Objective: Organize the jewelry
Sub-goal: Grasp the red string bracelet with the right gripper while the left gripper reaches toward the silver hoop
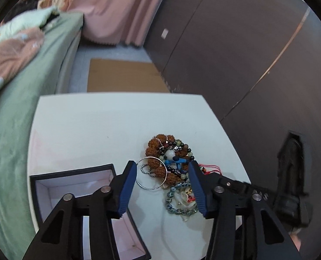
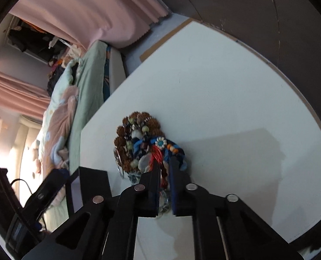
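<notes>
A tangled pile of jewelry [image 1: 169, 158] lies on the white table [image 1: 95, 125]: brown seed-bead bracelets, a thin silver bangle [image 1: 151, 172], a blue-green bead string [image 1: 177, 203] and red cord. My left gripper [image 1: 162, 164] stands open low over the pile, its blue pads on either side of it and not pressing. An open black box with white lining [image 1: 78, 179] sits just left of that gripper. In the right wrist view the same pile [image 2: 143, 143] lies under my right gripper [image 2: 164, 162], which is shut on the red cord [image 2: 157, 156] at the pile's near edge.
A bed with a green sheet [image 1: 30, 91] runs along the table's left side. Dark cabinet doors [image 1: 225, 65] stand close on the right. Flat cardboard [image 1: 125, 75] lies on the floor beyond the table, and a pink curtain [image 1: 117, 10] hangs behind it.
</notes>
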{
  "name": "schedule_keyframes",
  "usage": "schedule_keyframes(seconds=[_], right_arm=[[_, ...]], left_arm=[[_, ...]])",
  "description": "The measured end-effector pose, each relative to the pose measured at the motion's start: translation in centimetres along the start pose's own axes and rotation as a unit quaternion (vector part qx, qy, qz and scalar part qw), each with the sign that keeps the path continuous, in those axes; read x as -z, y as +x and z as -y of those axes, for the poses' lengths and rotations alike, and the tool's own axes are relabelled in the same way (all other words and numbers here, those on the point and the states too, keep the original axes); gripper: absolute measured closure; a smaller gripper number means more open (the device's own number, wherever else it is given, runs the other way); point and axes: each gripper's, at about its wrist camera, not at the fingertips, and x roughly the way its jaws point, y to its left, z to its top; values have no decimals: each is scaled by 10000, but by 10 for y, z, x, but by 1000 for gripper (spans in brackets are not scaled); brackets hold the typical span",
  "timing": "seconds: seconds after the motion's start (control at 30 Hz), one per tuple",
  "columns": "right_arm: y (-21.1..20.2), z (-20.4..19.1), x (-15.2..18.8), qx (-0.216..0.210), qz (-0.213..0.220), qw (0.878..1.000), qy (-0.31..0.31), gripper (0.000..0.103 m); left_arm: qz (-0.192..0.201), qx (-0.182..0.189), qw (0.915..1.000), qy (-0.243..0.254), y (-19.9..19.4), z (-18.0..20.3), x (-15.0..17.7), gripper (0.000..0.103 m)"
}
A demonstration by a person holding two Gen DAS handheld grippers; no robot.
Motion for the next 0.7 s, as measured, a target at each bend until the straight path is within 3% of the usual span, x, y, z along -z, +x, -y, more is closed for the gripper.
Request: schedule_keyframes(seconds=[0.23, 0.43, 0.57, 0.7], right_arm=[[-18, 1, -1, -185, 279, 9993, -161, 96], [-30, 11, -2, -355, 466, 9983, -36, 96], [-31, 15, -3, -374, 448, 9983, 28, 96], [-30, 23, -3, -446, 374, 9982, 152, 96]], left_arm=[[-419, -3, 9989, -184, 22, 6, -7, 55], [-782, -286, 9964, -164, 48, 13, -7, 72], [-888, -439, 9949, -197, 60, 16, -3, 75], [-898, -629, 9938, -170, 70, 18, 1, 84]])
